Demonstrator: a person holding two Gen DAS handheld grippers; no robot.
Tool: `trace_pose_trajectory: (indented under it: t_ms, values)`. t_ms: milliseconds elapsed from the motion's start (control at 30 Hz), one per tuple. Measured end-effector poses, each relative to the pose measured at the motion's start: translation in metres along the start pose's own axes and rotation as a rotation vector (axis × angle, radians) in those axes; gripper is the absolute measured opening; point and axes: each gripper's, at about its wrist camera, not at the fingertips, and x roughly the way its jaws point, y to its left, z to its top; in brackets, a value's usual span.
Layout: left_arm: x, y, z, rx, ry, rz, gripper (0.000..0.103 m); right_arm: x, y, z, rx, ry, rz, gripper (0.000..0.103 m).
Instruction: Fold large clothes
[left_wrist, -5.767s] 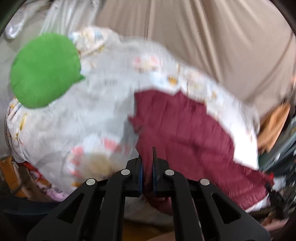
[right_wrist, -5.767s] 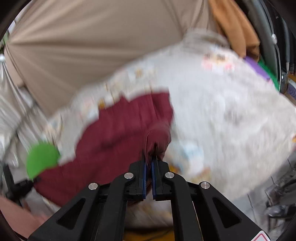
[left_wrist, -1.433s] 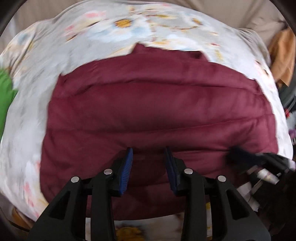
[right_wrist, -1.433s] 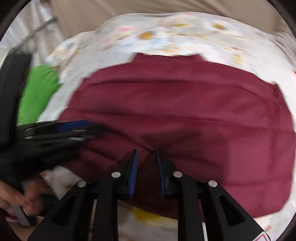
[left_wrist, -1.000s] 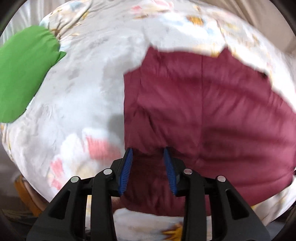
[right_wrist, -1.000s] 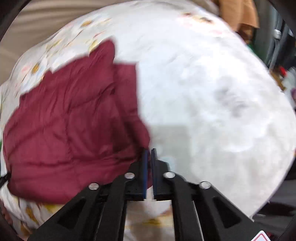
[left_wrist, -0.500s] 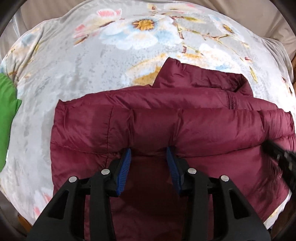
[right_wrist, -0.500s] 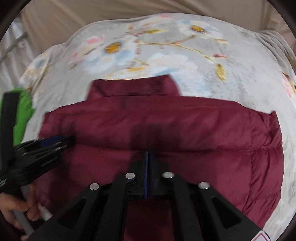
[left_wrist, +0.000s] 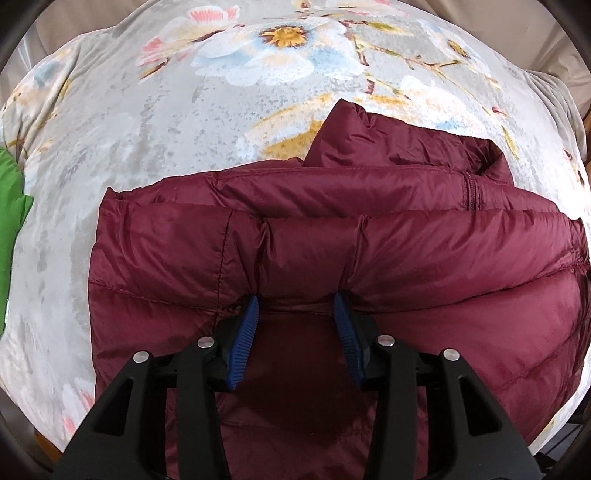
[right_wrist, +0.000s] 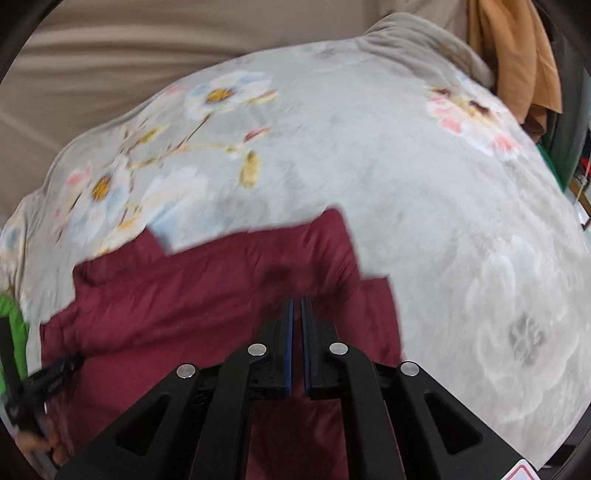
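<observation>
Maroon puffer jacket (left_wrist: 369, 243) lies folded on the floral blanket (left_wrist: 155, 122), collar at its far edge. Your left gripper (left_wrist: 295, 306) is spread wide, fingertips against a puffed fold, gripping nothing. Your right gripper (right_wrist: 296, 308) is pressed almost closed at the jacket's right edge; blur hides whether fabric is pinched. Green cloth (left_wrist: 11, 229) sits left of the jacket.

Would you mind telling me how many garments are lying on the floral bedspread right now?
2 visible: the maroon puffer jacket lies folded mid-bedspread under the left gripper, and a green item sits at the bed's left edge, mostly cropped. Others may be hidden.
</observation>
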Motion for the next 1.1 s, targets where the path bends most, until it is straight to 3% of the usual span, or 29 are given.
trace_pose_trajectory:
  t_ms: [67,133,200,367,433,533,633,767,833,933,1100]
  values:
    - [0.001,-0.001,0.000,0.003,-0.002,0.004,0.042,0.020,-0.001,-0.013,-0.015,0.042,-0.018,0.000]
    - [0.002,-0.003,0.000,0.010,-0.004,0.011,0.042,0.018,-0.007,-0.013,0.050,0.050,-0.004,0.000]
    - [0.002,-0.002,0.000,0.010,-0.007,0.009,0.042,0.004,-0.004,-0.009,0.067,0.030,0.025,0.006]
    - [-0.030,0.011,-0.010,-0.064,-0.020,-0.039,0.043,-0.047,0.039,-0.029,-0.077,-0.017,0.105,0.009]
    - [-0.047,0.016,-0.024,-0.069,-0.025,-0.044,0.050,-0.056,0.065,-0.050,-0.145,0.017,0.152,0.009]
    - [-0.055,0.018,-0.050,-0.069,0.008,-0.038,0.050,-0.047,0.098,-0.080,-0.227,0.111,0.211,0.009]
    - [-0.050,0.021,-0.078,-0.095,0.047,-0.052,0.051,-0.023,0.126,-0.108,-0.324,0.192,0.189,0.009]
    - [-0.039,0.021,-0.087,-0.091,0.046,-0.046,0.054,0.000,0.142,-0.126,-0.483,0.165,0.110,0.007]
    - [-0.033,0.020,-0.087,-0.087,0.048,-0.036,0.056,-0.002,0.145,-0.121,-0.466,0.183,0.099,0.006]
    - [-0.030,0.021,-0.088,-0.093,0.047,-0.037,0.057,-0.026,0.150,-0.113,-0.407,0.172,0.187,0.007]
    - [-0.030,0.020,-0.092,-0.085,0.042,-0.031,0.058,-0.013,0.174,-0.136,-0.530,0.197,0.149,0.008]
